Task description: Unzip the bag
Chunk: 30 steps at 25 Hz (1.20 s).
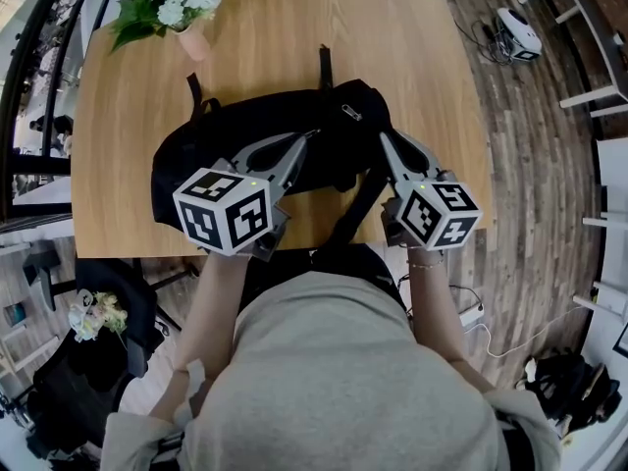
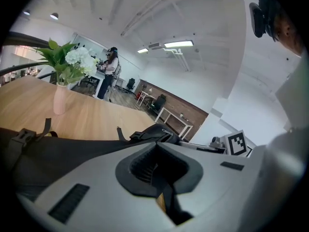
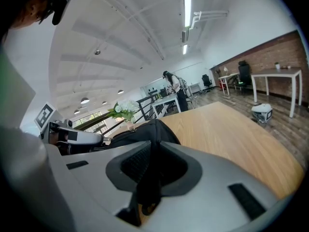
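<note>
A black bag [image 1: 221, 160] lies across the wooden table [image 1: 412, 47], its straps trailing toward the front edge. My left gripper [image 1: 312, 133] rests on the bag's top ridge near the middle. Its jaws are shut, and a thin dark strip, apparently the zipper pull, is pinched between them [image 2: 155, 144]. My right gripper [image 1: 383, 135] sits at the bag's right end. It is shut on a fold of black bag fabric [image 3: 147, 187], which fills the gap behind the pads. A small metal fitting [image 1: 350, 113] shows on the bag between the two grippers.
A pink vase of white flowers [image 1: 186, 8] stands at the table's far left corner, behind the bag. A white device [image 1: 517, 32] sits on the floor to the right. Office chairs [image 1: 88, 361] stand at the lower left. A person [image 2: 110, 71] stands far off.
</note>
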Available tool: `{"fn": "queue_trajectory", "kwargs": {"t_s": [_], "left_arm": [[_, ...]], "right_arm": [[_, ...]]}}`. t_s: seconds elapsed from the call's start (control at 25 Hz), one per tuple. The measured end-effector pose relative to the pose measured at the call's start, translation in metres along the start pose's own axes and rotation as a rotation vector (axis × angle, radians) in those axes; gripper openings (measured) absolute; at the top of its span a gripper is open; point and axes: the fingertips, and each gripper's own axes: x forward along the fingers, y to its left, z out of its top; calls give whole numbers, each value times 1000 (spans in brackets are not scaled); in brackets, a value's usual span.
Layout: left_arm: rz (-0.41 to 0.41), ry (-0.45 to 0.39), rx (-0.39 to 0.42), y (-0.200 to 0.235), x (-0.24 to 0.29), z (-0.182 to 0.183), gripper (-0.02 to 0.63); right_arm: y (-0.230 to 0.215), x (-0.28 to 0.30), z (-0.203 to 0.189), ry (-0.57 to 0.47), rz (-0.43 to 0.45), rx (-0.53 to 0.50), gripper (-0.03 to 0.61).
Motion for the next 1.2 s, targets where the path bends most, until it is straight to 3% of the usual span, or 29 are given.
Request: {"fn": "queue_trajectory", "kwargs": {"t_s": [0.76,1.2], "left_arm": [[129,-98,-71,43,-56,-3,19],[186,-128,-72,59,-80,-5,20]], "right_arm": [[-6,-2,2,15,-43,-37,66],[-2,-1,7,20,-48,-68,67]]}}
